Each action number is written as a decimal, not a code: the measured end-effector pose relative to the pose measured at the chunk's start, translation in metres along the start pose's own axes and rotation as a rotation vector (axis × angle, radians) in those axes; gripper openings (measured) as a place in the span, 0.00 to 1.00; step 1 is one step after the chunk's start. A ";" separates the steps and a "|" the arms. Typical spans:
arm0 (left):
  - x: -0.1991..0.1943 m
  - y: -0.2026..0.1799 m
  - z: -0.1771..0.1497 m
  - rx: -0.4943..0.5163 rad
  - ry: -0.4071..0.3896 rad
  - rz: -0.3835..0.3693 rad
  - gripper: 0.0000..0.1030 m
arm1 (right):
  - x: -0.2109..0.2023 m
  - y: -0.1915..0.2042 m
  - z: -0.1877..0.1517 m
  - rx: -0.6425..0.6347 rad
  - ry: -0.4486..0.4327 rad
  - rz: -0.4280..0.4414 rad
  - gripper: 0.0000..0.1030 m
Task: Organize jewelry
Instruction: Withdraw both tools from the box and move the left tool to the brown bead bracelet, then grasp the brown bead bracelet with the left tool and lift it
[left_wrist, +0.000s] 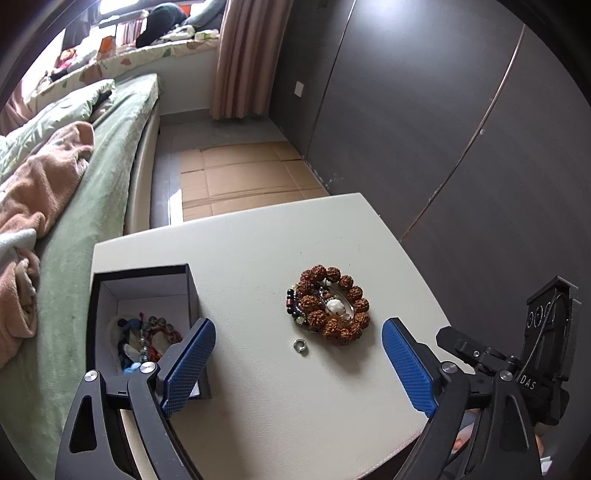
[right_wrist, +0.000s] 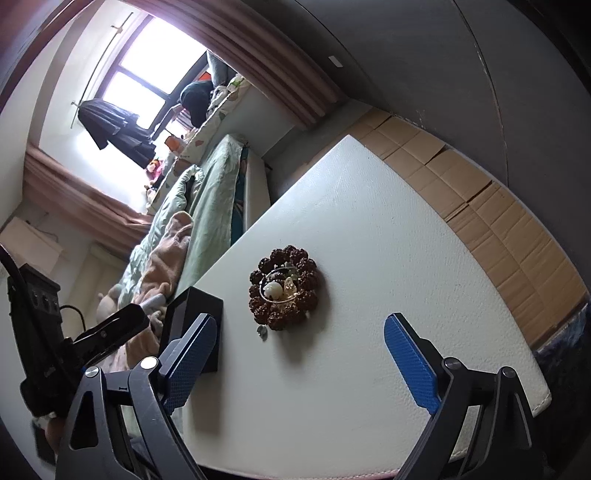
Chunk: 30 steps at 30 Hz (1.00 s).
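A bracelet of rough brown beads (left_wrist: 332, 306) lies on the white table (left_wrist: 258, 251), heaped with a dark bead string and a clear bangle with a white stone (left_wrist: 335, 305). A small silver ring (left_wrist: 300, 347) rests just in front of the heap. At the left, an open black box (left_wrist: 144, 291) holds several pieces of jewelry (left_wrist: 147, 339). My left gripper (left_wrist: 299, 363) hovers open above the ring with nothing between its fingers. In the right wrist view the brown bracelet (right_wrist: 283, 288), ring (right_wrist: 262, 331) and box (right_wrist: 192, 325) show too; my right gripper (right_wrist: 301, 363) hangs open and empty.
A bed with a green cover (left_wrist: 103, 155) and a pink blanket (left_wrist: 44, 173) runs along the table's left side. Flattened cardboard (left_wrist: 240, 173) lies on the floor beyond the table. A dark wardrobe wall (left_wrist: 424, 110) stands to the right.
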<state>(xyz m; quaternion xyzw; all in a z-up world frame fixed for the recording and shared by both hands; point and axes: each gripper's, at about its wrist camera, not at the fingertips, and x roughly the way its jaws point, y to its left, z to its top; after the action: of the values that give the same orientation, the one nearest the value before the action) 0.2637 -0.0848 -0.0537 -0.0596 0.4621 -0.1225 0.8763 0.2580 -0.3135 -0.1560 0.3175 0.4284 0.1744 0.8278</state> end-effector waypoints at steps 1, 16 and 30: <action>0.002 0.000 0.000 -0.011 0.005 -0.005 0.89 | 0.000 -0.002 0.000 0.006 0.000 -0.004 0.90; 0.059 0.000 0.004 -0.095 0.126 -0.055 0.40 | 0.009 -0.027 0.007 0.077 -0.016 0.004 0.90; 0.102 0.004 0.000 -0.209 0.198 -0.076 0.20 | 0.016 -0.031 0.011 0.075 -0.012 0.005 0.90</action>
<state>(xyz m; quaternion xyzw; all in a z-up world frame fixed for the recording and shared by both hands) 0.3199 -0.1088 -0.1350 -0.1556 0.5538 -0.1124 0.8102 0.2763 -0.3316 -0.1815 0.3507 0.4290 0.1584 0.8173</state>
